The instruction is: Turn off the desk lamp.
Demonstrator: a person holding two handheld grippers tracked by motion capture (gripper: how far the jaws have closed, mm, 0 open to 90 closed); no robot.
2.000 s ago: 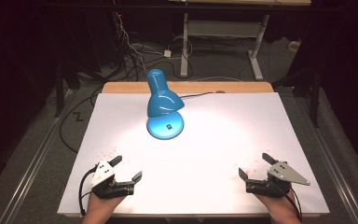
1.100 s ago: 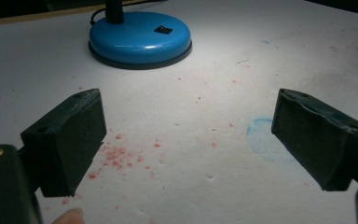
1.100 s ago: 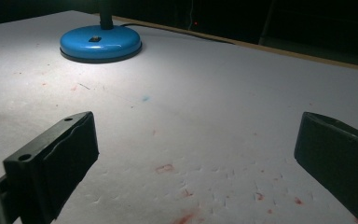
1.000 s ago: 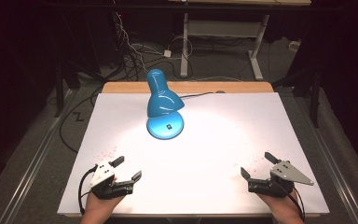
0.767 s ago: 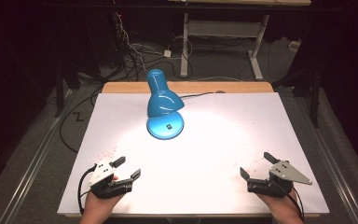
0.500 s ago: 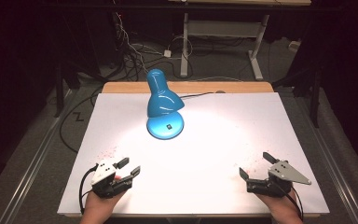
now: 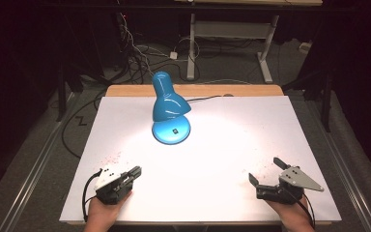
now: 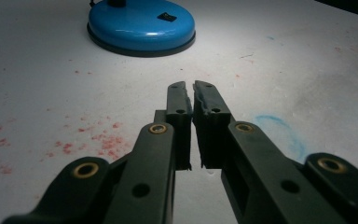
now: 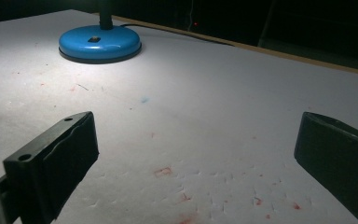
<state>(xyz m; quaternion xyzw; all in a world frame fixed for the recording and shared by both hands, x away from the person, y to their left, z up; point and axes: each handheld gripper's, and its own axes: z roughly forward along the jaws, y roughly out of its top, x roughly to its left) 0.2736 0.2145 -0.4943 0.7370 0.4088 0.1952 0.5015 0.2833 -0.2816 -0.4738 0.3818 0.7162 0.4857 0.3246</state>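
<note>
Jaws: the left gripper (image 7: pixel 134 171) has its jaws pressed nearly together on nothing, while the right gripper (image 7: pixel 266 171) has its jaws spread wide, also empty. Both sit at the near edge, well apart from the blue lamp (image 7: pixel 170 108), which stands lit toward the far middle of the white table (image 7: pixel 251 125). Cables (image 7: pixel 135 53) trail over the dark floor beyond the lamp. The left gripper view picks up red specks (image 8: pixel 88 140) and a blue smear (image 8: pixel 284 133) nearer than the lamp.
</note>
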